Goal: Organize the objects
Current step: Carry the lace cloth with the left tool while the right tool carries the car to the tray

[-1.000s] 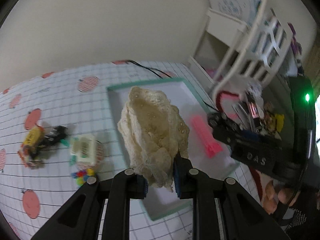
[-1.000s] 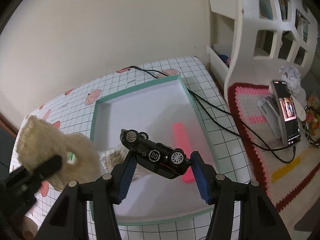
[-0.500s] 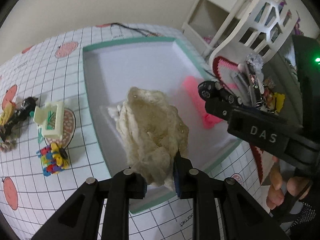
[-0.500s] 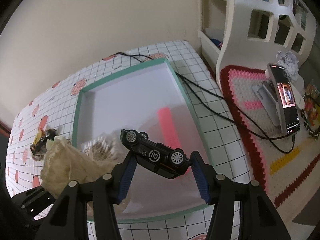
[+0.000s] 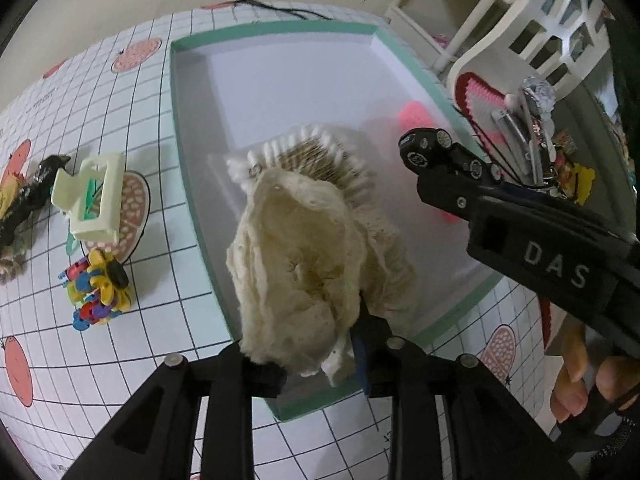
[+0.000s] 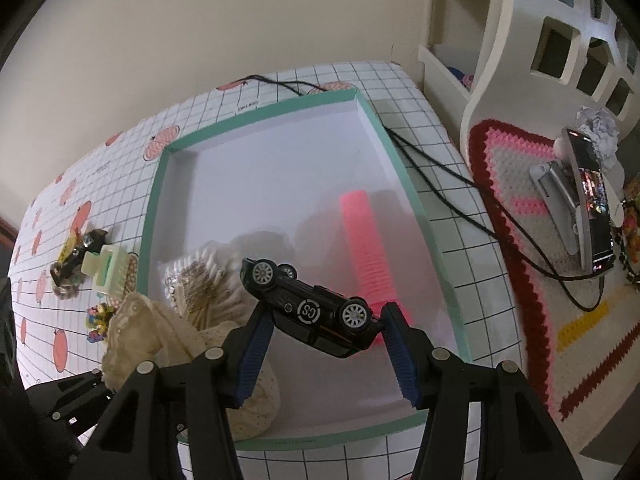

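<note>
My left gripper (image 5: 320,364) points steeply down with a cream lace cloth (image 5: 304,264) between its pads. Its jaws are opening, and the cloth still hangs from them over the near left part of the teal-rimmed tray (image 5: 280,30). Under the cloth lies a pack of cotton swabs (image 5: 320,156). My right gripper (image 6: 324,344) is shut on a black toy car (image 6: 312,312), held upside down above the tray (image 6: 260,114). A pink ribbed stick (image 6: 364,240) lies inside on the right. The cloth (image 6: 140,328) shows at lower left in the right wrist view.
On the checked tablecloth left of the tray lie a cream hair claw (image 5: 92,196), a colourful flower toy (image 5: 98,288) and a black-and-yellow item (image 5: 24,200). A black cable (image 6: 440,176) runs to a phone on a stand (image 6: 588,200) on a crochet mat. A white shelf (image 6: 520,40) stands behind.
Both grippers have come down toward the tray. The lace cloth now hangs low over the cotton swabs, and the left jaws stand slightly wider. The car stays gripped.
</note>
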Tool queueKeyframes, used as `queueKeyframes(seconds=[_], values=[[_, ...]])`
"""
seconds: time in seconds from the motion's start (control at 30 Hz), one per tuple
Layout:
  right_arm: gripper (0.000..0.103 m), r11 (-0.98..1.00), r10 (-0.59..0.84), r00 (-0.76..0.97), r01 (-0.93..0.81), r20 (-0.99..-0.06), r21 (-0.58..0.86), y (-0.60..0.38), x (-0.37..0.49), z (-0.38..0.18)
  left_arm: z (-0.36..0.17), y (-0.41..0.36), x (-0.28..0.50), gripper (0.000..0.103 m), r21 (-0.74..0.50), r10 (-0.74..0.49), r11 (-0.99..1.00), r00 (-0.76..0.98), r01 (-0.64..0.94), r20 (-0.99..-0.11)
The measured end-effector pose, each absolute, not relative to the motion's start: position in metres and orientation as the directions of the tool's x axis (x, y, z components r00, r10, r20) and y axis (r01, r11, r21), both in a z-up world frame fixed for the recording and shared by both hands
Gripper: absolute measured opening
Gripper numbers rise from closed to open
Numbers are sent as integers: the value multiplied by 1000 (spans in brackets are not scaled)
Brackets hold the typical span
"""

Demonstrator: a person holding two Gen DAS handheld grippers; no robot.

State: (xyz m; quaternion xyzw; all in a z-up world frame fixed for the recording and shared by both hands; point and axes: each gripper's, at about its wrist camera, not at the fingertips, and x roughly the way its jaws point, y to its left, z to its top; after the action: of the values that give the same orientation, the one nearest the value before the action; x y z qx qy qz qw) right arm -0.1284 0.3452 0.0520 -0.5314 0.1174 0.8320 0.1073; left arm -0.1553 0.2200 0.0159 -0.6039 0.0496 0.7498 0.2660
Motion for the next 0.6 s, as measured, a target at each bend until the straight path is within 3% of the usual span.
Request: queueKeyframes(seconds=[0.6], values=[[59,-957,63,-395,-284,-917,57,335,-133,47,25,213,-153,42,-248,333,-848,-106,-468,-937]])
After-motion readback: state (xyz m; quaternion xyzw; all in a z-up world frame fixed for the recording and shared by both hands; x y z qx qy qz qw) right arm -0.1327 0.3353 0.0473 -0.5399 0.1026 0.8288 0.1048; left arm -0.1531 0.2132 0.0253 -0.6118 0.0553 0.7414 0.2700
